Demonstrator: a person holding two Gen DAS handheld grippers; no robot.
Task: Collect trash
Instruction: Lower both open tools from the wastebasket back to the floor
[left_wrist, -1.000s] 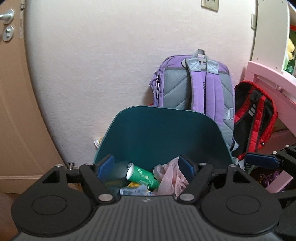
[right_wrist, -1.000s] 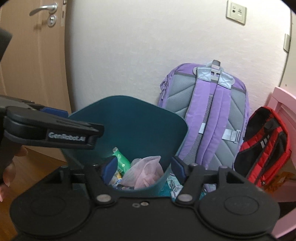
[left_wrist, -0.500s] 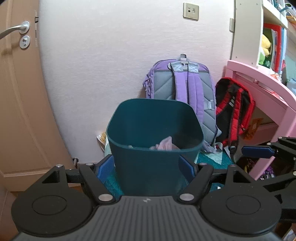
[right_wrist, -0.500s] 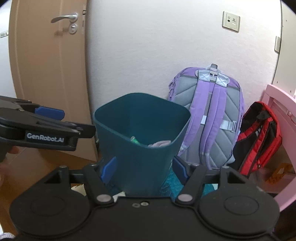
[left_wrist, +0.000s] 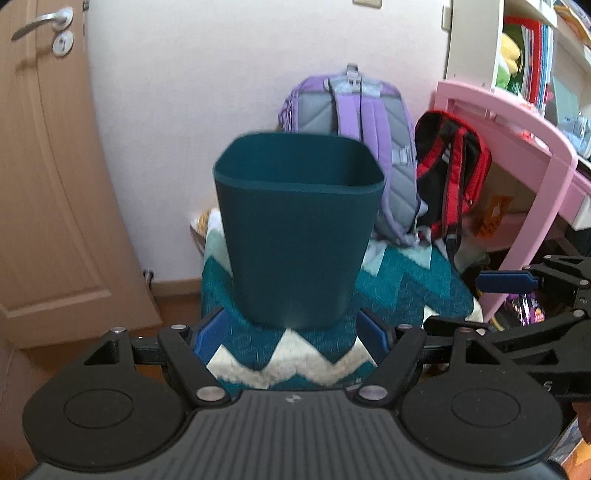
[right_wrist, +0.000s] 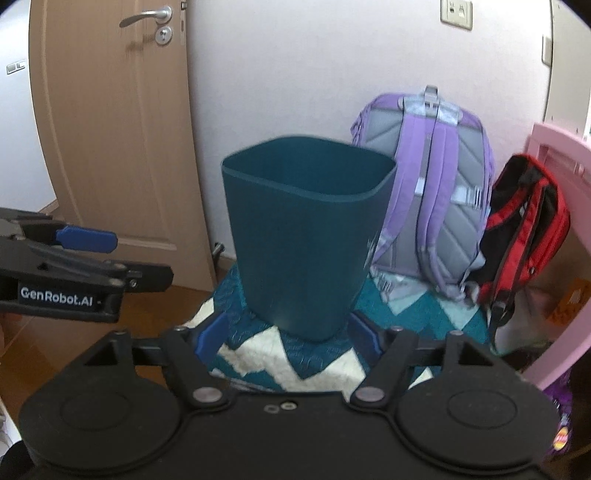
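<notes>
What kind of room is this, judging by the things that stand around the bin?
Most likely a child's bedroom or study room. Two school backpacks, a purple backpack and a red backpack, lean against the wall behind the teal bin, beside a pink desk with a shelf of books above.

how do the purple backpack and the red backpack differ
The purple backpack is purple and grey, taller, and stands against the wall behind the bin. The red backpack is red and black, smaller, and sits beside the pink desk. Both stand upright, straps facing out.
</notes>
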